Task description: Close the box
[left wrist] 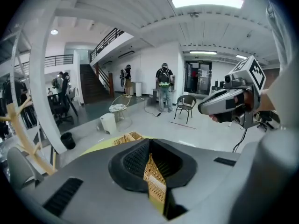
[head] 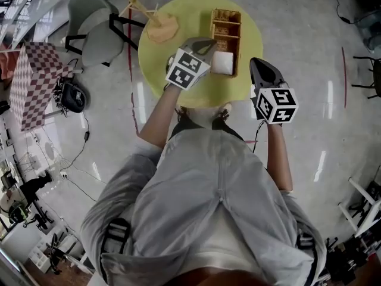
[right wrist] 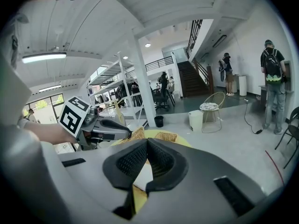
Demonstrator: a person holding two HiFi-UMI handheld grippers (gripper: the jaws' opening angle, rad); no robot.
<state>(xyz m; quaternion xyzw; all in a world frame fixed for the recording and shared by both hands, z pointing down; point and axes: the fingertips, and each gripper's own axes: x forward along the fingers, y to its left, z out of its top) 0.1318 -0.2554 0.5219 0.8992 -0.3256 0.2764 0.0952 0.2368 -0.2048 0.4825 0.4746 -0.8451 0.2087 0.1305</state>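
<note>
Hidden under the left gripper (head: 209,43) in the head view: the very spot of its grip. Cleared up only in the left gripper view: fingers (left wrist: 133,160) nearly together, pinching a thin woven flap (left wrist: 154,181) edge-on. Lid or side wall of the wicker box (head: 227,12)? Cannot tell. Seen from the right gripper view as a raised woven panel at the left gripper's tip, with the box just behind.

Part of the yellow round table (head: 178,88) covered by the left gripper and its marker cube; floor nearer the camera blocked by the person's torso.

Right gripper (head: 257,64) just right of the box, over the table's edge, apart from it. Fingertips (right wrist: 133,160) closed together, holding nothing; only a sliver of white and yellow visible far beyond them.

Wicker box on the right half of the table, open on top. Inside, 1 white block (head: 222,63) at the near end, kind unclear. Far end all woven slats, contents hard to read.

Left of the box, 1 tan rounded object (head: 162,27) on the table, too blurred to name. Off the table at the left, 1 grey chair (head: 95,31) and 1 checkered cube (head: 36,79).
</note>
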